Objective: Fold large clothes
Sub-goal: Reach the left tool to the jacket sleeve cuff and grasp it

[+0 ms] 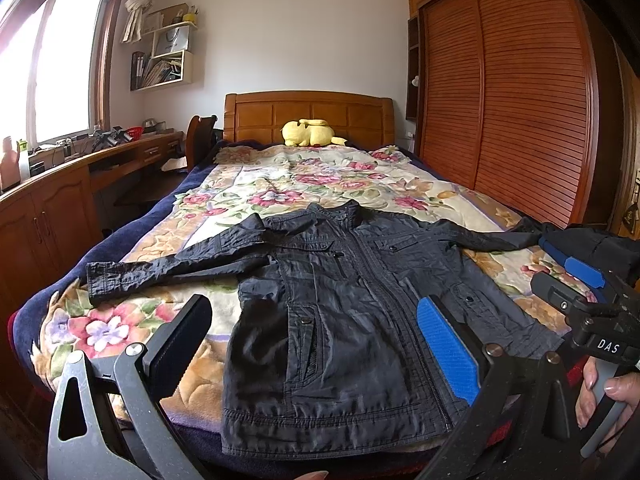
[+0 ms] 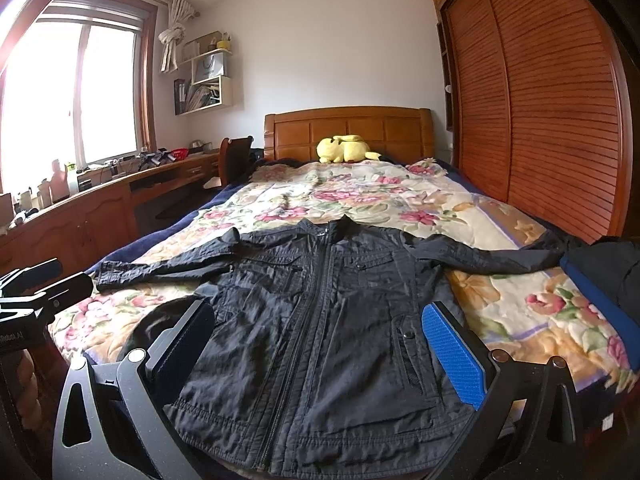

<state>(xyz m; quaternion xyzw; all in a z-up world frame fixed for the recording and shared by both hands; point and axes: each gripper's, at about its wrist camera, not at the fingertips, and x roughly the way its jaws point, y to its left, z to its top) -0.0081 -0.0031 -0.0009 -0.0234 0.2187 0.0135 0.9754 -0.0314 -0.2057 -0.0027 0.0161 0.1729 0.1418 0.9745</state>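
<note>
A black zip-up jacket (image 1: 340, 300) lies flat, front up, on the floral bedspread (image 1: 280, 188), both sleeves spread out sideways and the hem toward me. It also shows in the right wrist view (image 2: 320, 320). My left gripper (image 1: 316, 344) is open and empty, hovering above the jacket's lower half. My right gripper (image 2: 320, 356) is open and empty above the hem; it also shows at the right edge of the left wrist view (image 1: 576, 284). The left gripper shows at the left edge of the right wrist view (image 2: 44, 280).
A yellow plush toy (image 1: 310, 133) lies at the wooden headboard. A slatted wooden wardrobe (image 1: 520, 100) runs along the bed's right side. A wooden desk (image 1: 60, 184) with clutter stands at the left under the window. Another dark garment (image 2: 612, 272) lies on the bed's right edge.
</note>
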